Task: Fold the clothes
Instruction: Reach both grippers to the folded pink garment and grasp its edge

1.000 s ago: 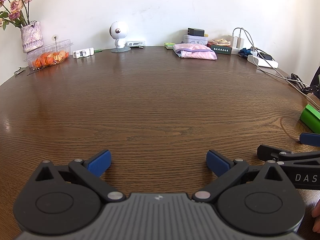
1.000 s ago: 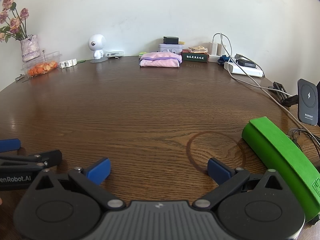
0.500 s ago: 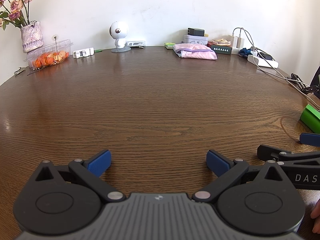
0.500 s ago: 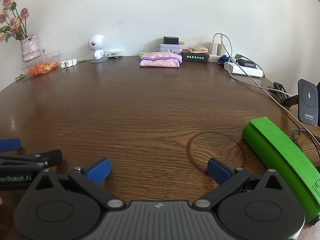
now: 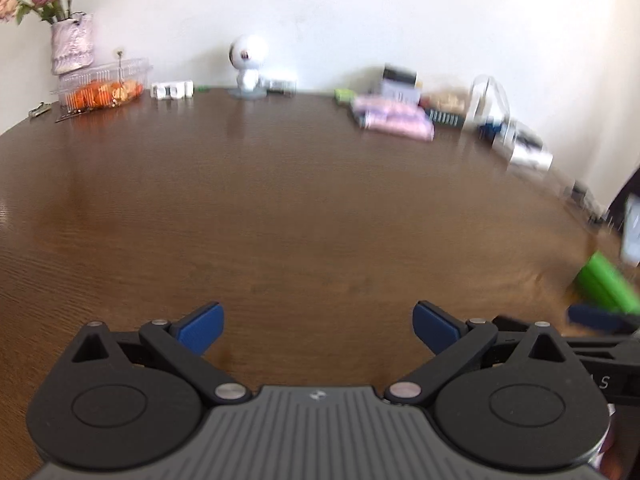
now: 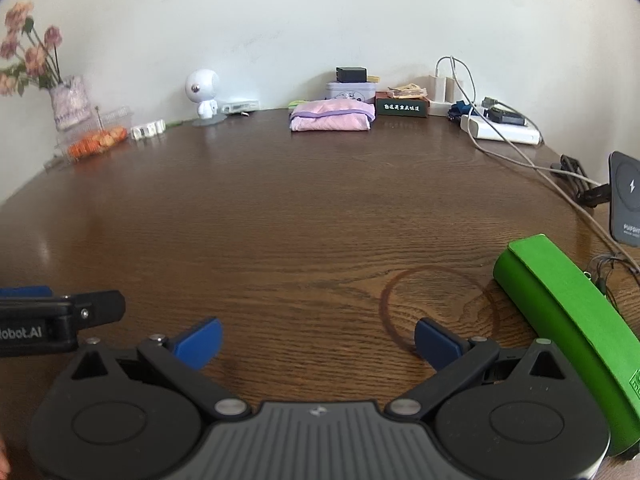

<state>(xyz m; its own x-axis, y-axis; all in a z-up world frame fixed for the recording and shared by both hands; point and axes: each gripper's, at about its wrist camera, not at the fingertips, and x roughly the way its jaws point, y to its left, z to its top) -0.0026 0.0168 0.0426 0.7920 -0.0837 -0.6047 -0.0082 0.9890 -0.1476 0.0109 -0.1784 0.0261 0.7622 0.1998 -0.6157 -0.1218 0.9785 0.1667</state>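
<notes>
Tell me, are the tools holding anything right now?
No, nothing is held. The left tool and the right tool are both open over the bare wooden table. The folded pink garment lies far away, untouched.

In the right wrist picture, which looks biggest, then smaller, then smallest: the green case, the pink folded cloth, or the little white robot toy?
As they look in that view:
1. green case, though it lies nearest the camera, which makes it look bigger
2. pink folded cloth
3. white robot toy
The last two sit at the table's far edge, so that comparison is fairer.
</notes>
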